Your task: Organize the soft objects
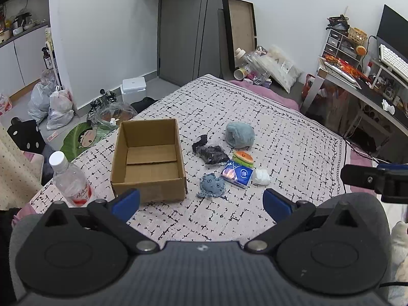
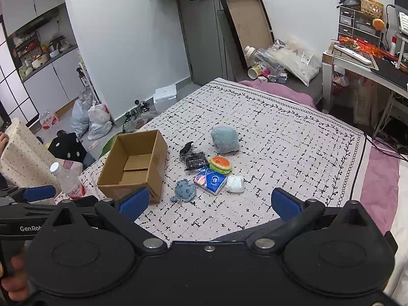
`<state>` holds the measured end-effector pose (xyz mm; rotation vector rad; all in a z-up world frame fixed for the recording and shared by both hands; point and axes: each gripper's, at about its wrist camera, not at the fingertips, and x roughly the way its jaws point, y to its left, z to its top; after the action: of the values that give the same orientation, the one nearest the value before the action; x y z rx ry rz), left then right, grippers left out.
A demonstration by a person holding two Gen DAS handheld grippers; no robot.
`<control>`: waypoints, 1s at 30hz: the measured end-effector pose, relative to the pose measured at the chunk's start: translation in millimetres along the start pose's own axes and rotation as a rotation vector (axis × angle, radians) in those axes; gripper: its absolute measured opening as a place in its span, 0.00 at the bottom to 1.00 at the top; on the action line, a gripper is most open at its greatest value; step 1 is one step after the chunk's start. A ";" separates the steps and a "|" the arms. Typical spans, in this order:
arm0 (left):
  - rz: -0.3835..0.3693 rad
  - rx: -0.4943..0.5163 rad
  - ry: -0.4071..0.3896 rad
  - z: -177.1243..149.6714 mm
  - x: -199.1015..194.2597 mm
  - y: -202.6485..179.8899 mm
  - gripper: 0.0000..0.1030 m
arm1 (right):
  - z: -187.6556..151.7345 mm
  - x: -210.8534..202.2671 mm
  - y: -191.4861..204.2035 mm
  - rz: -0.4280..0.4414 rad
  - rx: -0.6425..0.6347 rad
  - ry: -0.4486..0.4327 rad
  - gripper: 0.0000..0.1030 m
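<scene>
box (image 1: 149, 160) upright, mouth up, near bed's (image 1: 293, 132) left edge | tissue pack (image 1: 237, 174) – long axis diagonal | left gripper (image 1: 201, 202), right gripper (image 2: 208, 202) – both spread, empty

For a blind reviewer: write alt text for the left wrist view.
The open left claw hovers above a patterned bedspread, facing an empty cardboard box. Right of the box lie a blue octopus plush, tissue pack, burger toy, black bag and blue-grey plush ball.

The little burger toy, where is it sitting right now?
The burger toy lies on the patterned blanket, right of the cardboard box, between the fluffy blue-grey plush behind it and the blue tissue pack in front.
</scene>
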<state>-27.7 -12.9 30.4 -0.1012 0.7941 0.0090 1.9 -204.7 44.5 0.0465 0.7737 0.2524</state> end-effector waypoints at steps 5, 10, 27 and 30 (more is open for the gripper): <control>-0.006 0.003 -0.005 -0.3 -2.8 -1.6 0.99 | -0.5 -0.9 -1.3 -0.001 0.001 -0.001 1.00; -0.006 0.002 -0.004 -0.1 -3.3 -2.6 0.99 | -1.2 -0.9 -2.9 -0.001 0.003 0.001 1.00; -0.015 0.010 0.014 1.0 8.0 -10.3 0.99 | -2.7 8.1 -7.8 0.034 0.009 0.002 1.00; -0.019 0.016 0.018 2.1 12.7 -12.1 0.99 | -2.3 12.1 -9.4 0.042 0.009 0.005 1.00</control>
<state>-16.8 -25.1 23.9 -0.0935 0.8108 -0.0160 10.6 -211.0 33.3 0.0700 0.7796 0.2888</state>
